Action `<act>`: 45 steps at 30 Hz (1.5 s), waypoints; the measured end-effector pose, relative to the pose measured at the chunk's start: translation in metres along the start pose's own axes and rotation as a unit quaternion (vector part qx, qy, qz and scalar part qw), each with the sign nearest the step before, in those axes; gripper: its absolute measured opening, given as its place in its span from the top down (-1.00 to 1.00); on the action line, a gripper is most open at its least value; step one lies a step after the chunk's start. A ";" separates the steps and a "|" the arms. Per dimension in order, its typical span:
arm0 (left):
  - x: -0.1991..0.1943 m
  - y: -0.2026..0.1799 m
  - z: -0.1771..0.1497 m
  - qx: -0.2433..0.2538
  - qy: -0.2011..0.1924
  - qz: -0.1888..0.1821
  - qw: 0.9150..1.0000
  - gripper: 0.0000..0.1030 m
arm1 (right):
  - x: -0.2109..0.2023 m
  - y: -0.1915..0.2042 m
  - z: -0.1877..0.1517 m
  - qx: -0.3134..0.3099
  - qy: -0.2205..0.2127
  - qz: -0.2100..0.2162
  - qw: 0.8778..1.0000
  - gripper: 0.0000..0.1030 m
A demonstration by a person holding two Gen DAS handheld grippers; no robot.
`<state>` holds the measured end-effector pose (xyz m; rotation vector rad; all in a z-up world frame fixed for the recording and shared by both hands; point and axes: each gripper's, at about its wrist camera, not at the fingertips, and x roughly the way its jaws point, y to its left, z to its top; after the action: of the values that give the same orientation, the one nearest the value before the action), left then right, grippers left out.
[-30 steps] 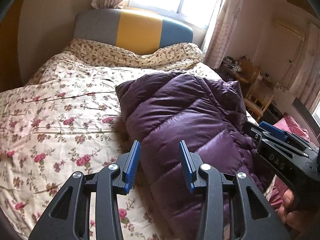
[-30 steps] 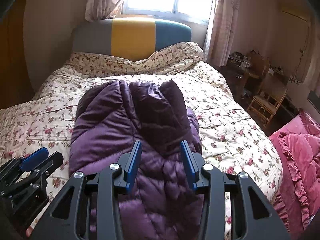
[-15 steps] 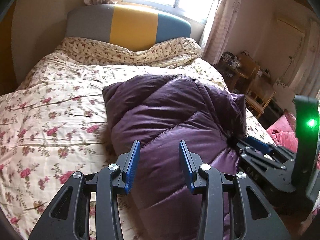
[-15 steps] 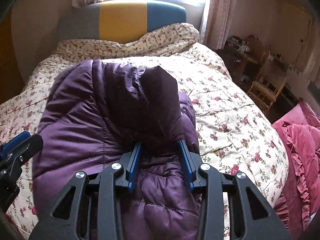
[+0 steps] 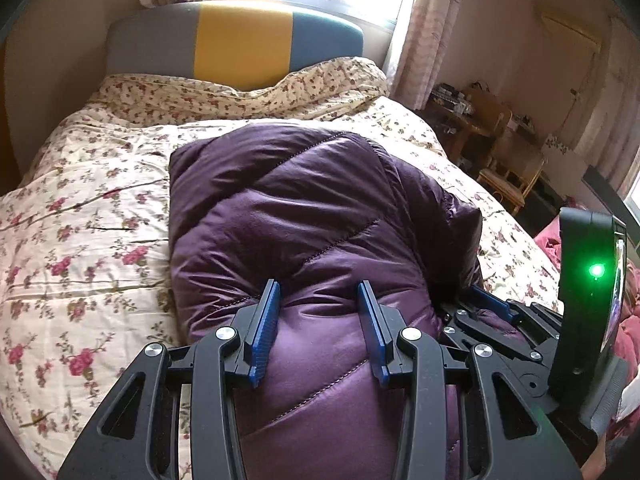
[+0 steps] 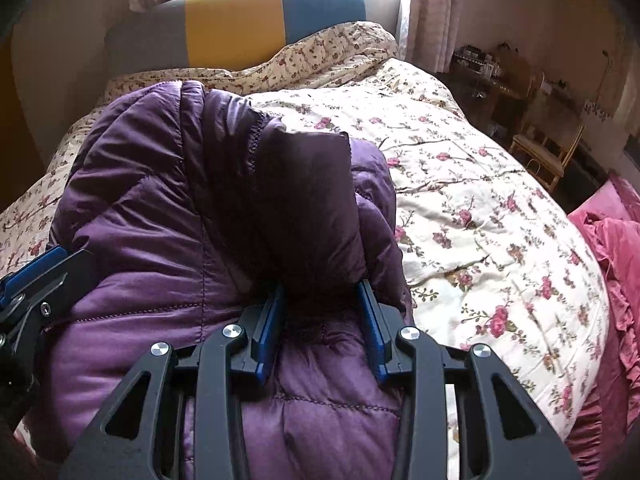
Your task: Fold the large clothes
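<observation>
A purple quilted down jacket [image 5: 304,216] lies folded into a thick bundle on the floral bedspread [image 5: 88,208]. My left gripper [image 5: 318,312] is open, its blue fingers pushed against the near end of the bundle, with fabric bulging between them. My right gripper [image 6: 322,312] is open too, its fingers either side of a dark folded flap [image 6: 312,200] on top of the jacket [image 6: 152,208]. Each gripper shows at the edge of the other's view: the right one [image 5: 492,304] and the left one [image 6: 32,272].
The bed has a grey, yellow and teal headboard [image 5: 240,40] under a bright window. A pink ruffled cover [image 6: 612,264] hangs at the right side. A wooden chair [image 6: 548,152] and a cluttered table [image 5: 460,100] stand beyond the bed's right edge.
Both grippers have moved forward and down onto the jacket. Their fingers now press into the near end of the bundle, which was farther ahead before.
</observation>
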<state>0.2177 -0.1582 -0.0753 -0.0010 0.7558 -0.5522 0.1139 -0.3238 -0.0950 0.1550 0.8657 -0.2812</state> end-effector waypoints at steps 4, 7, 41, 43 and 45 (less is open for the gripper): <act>0.012 -0.004 -0.006 0.008 0.002 0.002 1.000 0.22 | 0.005 -0.003 -0.003 0.003 -0.003 0.005 1.000 0.33; 0.016 -0.004 -0.009 0.009 0.003 0.004 1.000 0.22 | 0.004 -0.003 0.000 0.005 0.000 0.006 1.000 0.33; 0.018 0.038 0.038 -0.019 -0.001 0.032 0.999 -0.06 | 0.007 -0.011 0.058 0.043 -0.003 -0.007 0.999 -0.25; 0.024 0.036 0.036 -0.014 0.005 0.033 0.999 -0.12 | 0.017 -0.016 0.054 0.047 0.010 -0.007 0.999 -0.26; 0.030 0.032 0.032 -0.009 0.009 0.033 0.999 -0.12 | 0.027 -0.021 0.048 0.049 0.026 0.004 0.998 -0.28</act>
<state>0.2719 -0.1513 -0.0774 0.0117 0.7761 -0.4823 0.1593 -0.3608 -0.0857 0.2588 0.9021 -0.3132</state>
